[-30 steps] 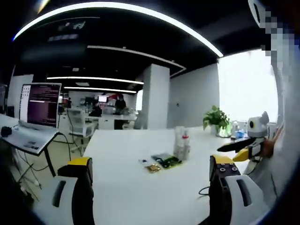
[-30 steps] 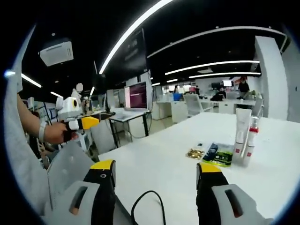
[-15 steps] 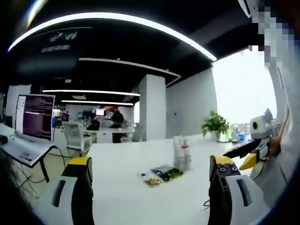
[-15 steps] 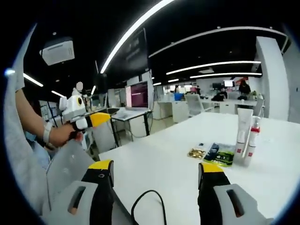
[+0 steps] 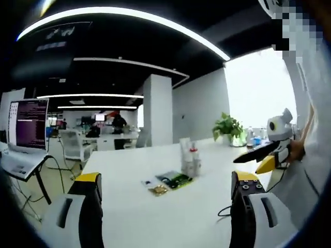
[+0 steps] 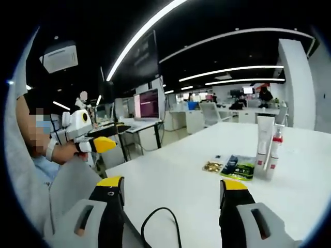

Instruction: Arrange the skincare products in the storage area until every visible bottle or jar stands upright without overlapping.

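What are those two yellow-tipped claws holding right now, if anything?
Nothing. The left gripper and right gripper both stand open and empty above the table; the tubes stand untouched farther off.

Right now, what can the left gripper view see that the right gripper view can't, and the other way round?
Left gripper view alone: a potted plant by a bright window. Right gripper view alone: a black cable looping on the table. Both: the tall white tube, the red-capped bottle, the flat packets, a lit monitor, and the other gripper held up.
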A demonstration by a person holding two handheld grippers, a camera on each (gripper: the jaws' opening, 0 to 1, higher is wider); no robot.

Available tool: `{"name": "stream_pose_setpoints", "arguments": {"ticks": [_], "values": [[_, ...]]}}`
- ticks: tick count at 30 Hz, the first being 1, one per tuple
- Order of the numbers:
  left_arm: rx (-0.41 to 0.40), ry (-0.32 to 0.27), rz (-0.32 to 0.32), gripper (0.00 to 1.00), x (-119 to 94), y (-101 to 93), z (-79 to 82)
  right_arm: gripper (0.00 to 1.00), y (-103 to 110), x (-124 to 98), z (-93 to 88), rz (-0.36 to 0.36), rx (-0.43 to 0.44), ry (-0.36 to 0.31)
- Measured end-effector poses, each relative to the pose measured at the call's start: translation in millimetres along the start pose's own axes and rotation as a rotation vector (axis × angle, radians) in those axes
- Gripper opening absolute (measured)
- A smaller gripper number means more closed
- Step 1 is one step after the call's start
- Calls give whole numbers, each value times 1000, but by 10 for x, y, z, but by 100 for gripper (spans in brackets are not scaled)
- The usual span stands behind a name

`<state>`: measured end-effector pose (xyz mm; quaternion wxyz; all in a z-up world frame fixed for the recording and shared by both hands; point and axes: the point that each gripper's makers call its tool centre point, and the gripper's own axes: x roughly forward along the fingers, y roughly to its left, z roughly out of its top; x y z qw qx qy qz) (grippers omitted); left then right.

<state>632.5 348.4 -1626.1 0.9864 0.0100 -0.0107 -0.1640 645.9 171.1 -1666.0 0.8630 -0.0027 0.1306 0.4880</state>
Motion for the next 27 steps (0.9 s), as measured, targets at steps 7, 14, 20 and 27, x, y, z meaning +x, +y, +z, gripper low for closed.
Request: {"name": "stream_pose_setpoints", "arguments": {"ticks": [7,14,20,27], "values": [[-18,40,10,99,1,30,-83,72,-10,2,-21,-5,-6,9],[-26,75,3,99,2,19,-161,71,5,17,-64,3,-17,31],[-51,116,2,99,6,15,-248,69,26,26,-92,12,-23,48],[-52,127,1,99,2,6,-276,68,36,32,-127,18,-32,65]]}}
